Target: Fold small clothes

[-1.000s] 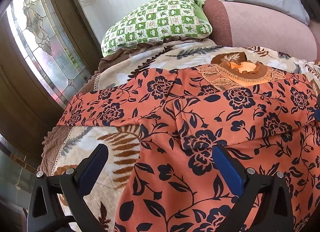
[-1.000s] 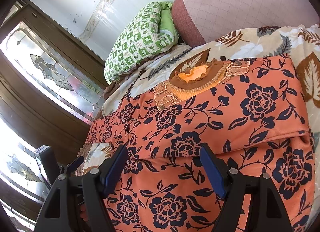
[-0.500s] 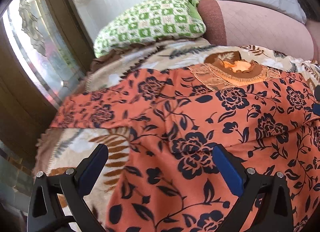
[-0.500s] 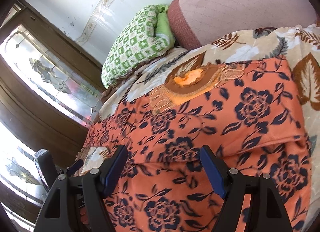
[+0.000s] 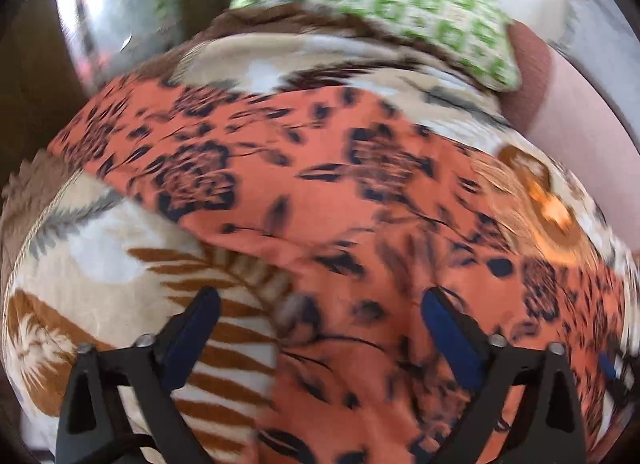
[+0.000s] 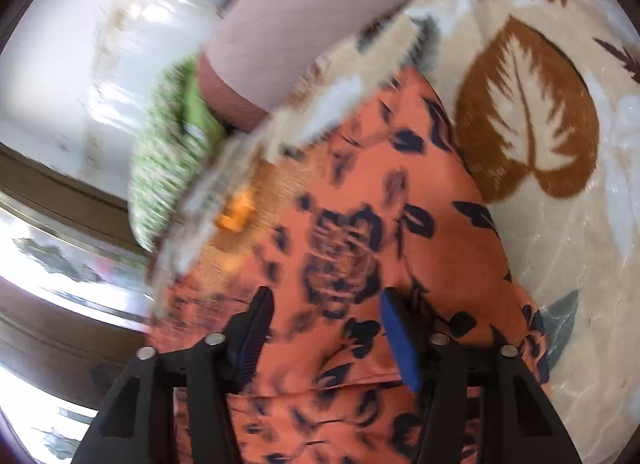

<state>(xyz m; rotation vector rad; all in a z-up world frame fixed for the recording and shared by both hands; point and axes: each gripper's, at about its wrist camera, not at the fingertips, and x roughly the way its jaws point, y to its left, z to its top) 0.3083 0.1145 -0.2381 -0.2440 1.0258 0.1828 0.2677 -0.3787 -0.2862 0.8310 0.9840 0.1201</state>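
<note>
An orange garment with dark blue flowers (image 5: 328, 199) lies spread on a leaf-patterned blanket (image 5: 100, 256); its left sleeve (image 5: 132, 143) stretches out to the left. Its embroidered neckline (image 5: 548, 207) is at the right. My left gripper (image 5: 320, 304) is open, low over the garment's left edge, near where the sleeve meets the body. In the right wrist view the garment (image 6: 352, 256) fills the middle and my right gripper (image 6: 324, 300) is open, partly narrowed, over the cloth. Both views are motion-blurred.
A green checked pillow (image 5: 380, 3) and a pink cushion (image 5: 580, 103) lie at the bed's head. A glass-panelled wooden door (image 6: 48, 256) stands to the left. The blanket (image 6: 560, 143) extends to the right of the garment.
Both grippers have swung fast and moved lower and closer to the garment. The left view turned toward the sleeve side; the right gripper's jaws have narrowed and its view rolled to the right.
</note>
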